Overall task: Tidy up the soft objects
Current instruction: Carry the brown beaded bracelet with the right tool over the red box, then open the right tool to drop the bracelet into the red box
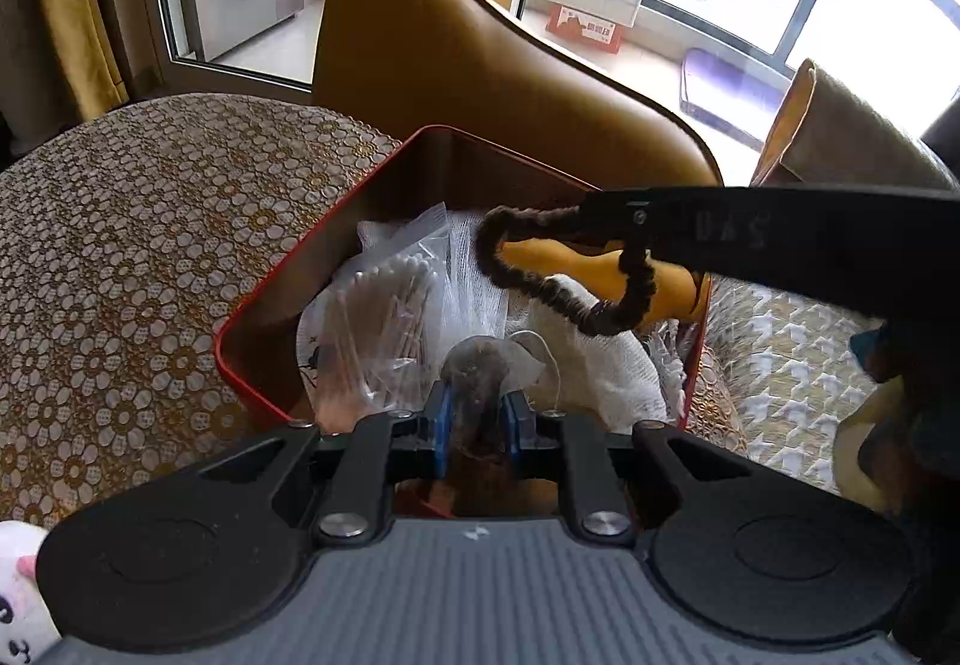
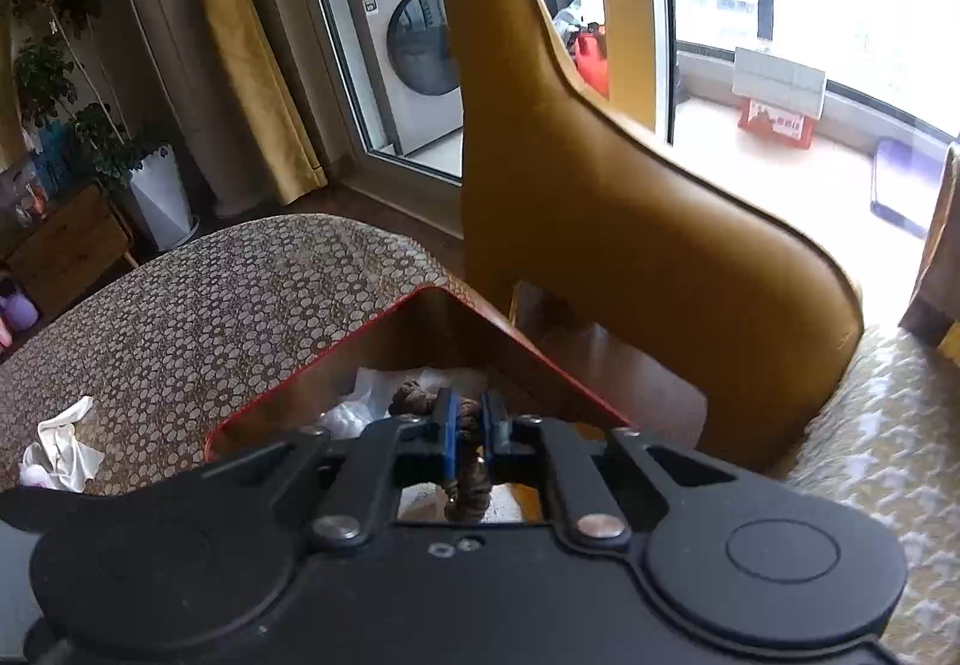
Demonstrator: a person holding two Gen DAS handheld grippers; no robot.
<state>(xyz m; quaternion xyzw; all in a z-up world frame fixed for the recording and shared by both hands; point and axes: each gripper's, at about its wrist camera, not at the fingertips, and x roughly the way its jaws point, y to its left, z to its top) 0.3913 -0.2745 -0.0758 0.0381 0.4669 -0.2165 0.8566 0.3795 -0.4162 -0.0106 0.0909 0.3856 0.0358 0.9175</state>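
Left gripper (image 1: 478, 413): the blue pads stand close together and pinch a brownish pouch (image 1: 477, 365) in see-through wrap; it looks like a tea bag, but the view is too blurred to be sure.
Right gripper (image 2: 469, 424): jaws nearly closed on a brown hair tie (image 1: 564, 269), whose loop hangs over the box.
Red box (image 1: 252, 305): open on the table, directly under both grippers.
Inside the box: a clear bag of cotton swabs (image 1: 384, 305), white gauze (image 1: 600, 359) and a yellow object (image 1: 576, 260) partly hidden behind the loop.
Writing: raised letters on the right gripper's finger, not legible; the red carton (image 2: 774, 122) on the balcony floor carries print that is too small to read.
Tablecloth (image 1: 138, 257): floral pattern; a crumpled white cloth (image 2: 57, 452) lies on it, left of the box.
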